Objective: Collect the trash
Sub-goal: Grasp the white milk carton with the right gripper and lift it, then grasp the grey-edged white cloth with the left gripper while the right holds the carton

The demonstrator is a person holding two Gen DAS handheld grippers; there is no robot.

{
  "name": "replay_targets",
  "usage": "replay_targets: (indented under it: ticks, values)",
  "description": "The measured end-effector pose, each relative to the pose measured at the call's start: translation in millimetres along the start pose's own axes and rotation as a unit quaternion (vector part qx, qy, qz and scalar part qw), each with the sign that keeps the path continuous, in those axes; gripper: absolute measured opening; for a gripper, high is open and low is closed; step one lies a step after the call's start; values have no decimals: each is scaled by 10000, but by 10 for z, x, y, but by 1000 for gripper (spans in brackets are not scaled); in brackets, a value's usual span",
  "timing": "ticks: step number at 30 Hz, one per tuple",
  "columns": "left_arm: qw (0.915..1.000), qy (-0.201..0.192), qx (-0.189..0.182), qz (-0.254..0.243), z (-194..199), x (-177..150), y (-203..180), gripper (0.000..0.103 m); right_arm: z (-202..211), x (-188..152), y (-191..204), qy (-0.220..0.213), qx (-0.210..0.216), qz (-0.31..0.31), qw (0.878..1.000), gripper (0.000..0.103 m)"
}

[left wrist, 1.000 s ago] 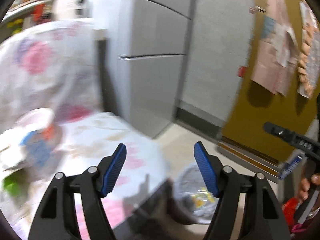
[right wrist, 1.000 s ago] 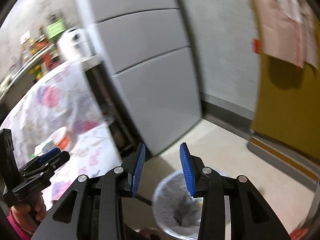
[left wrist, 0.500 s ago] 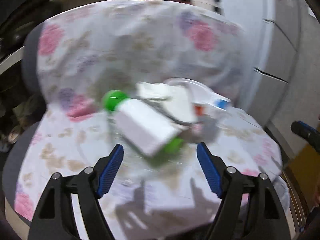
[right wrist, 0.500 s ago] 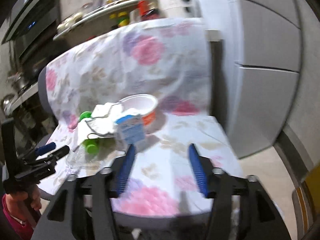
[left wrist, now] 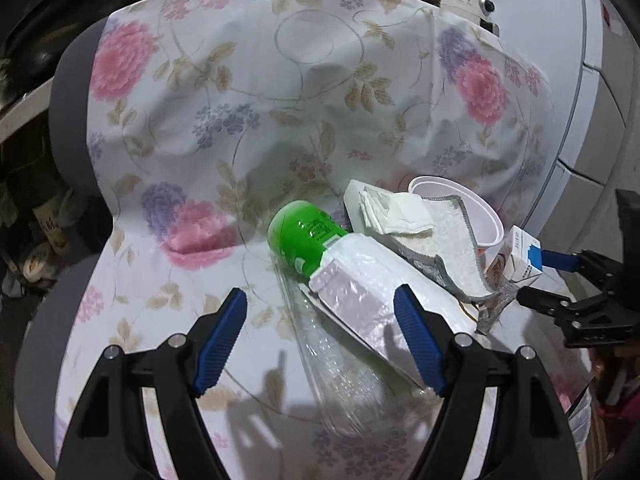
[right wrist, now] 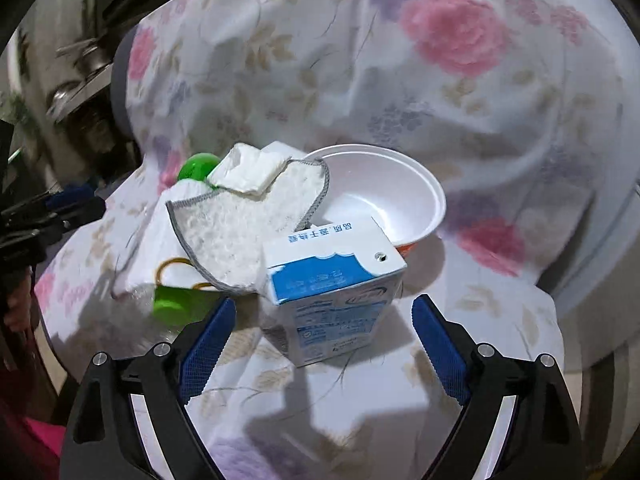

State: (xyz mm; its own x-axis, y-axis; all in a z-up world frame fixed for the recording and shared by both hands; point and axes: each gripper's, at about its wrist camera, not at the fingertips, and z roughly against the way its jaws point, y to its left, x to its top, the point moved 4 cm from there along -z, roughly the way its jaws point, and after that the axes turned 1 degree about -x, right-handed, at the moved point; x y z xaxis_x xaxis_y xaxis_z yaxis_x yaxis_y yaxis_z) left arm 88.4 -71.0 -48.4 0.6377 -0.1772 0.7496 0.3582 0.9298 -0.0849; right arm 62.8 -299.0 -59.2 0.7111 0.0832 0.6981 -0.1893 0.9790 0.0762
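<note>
Chair (left wrist: 72, 128) w/ grey padded back and seat, draped in a floral cover (left wrist: 280, 92) (pink and purple blooms on white); cover runs down the backrest and over the seat. All the trash sits in one heap on the seat, toward its right side in the left wrist view.

White foam bowl (right wrist: 384, 192) at back of heap, upright, orange band low on its outside. White terry cloth w/ grey stitched edge (right wrist: 240, 232) hangs over bowl's left rim and down onto the pile. White plastic packet (left wrist: 372, 280) lies slantwise under the cloth. Clear plastic bottle (left wrist: 336, 360) on its side, partly beneath the packet; green piece (left wrist: 308, 236) at its far end, another green bit (right wrist: 172, 304) seen from the right wrist.

Blue-and-white milk carton (right wrist: 336, 288) upright, touching bowl's front. Folded white tissue (left wrist: 396, 212) on top of cloth.

Left gripper (left wrist: 320, 340): jaws wide apart, nothing gripped; bottle and packet lie btwn the blue pads, no contact.

Right gripper (right wrist: 320, 344): jaws opening, carton btwn them, pads clear of it.
</note>
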Motion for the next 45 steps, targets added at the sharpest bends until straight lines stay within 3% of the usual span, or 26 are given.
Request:
replay_targets:
  ticks: [4,7,10,20,23,24,29,40,45]
  values:
    - [9998,64,178,85,8,-106,-101,74,-87,-22,-126,-3,271,-12,9996,89]
    - [9996,158,10,247,57,-121,-112,74,-113,23,-93,23,658,-42,9978,89]
    - [9993,105,247,272,82,-158,-103,74,-178,87,-6,-48,494,263,9984,90]
    - [9995,293,71,135,95,-221,-111,74,-196,-34,32,-52,382,-66,9992,90]
    - [9994,333,-20,126,123,-249,-118,74,-116,-54,53,-126,375,-84,9992,85]
    - [9993,338,-54,116,139,-262,-127,74,-85,-52,72,-138,321,-49,9994,76]
    - [9992,360,-142,89,208,-323,-168,74,173,-48,204,-296,-83,108,9995,75]
    - [9981,212,-583,42,169,-39,-446,74,1055,-393,232,-667,-1028,-657,9903,75]
    - [9979,210,-608,93,49,116,-535,69,1107,-479,107,-663,-1037,-925,9881,74]
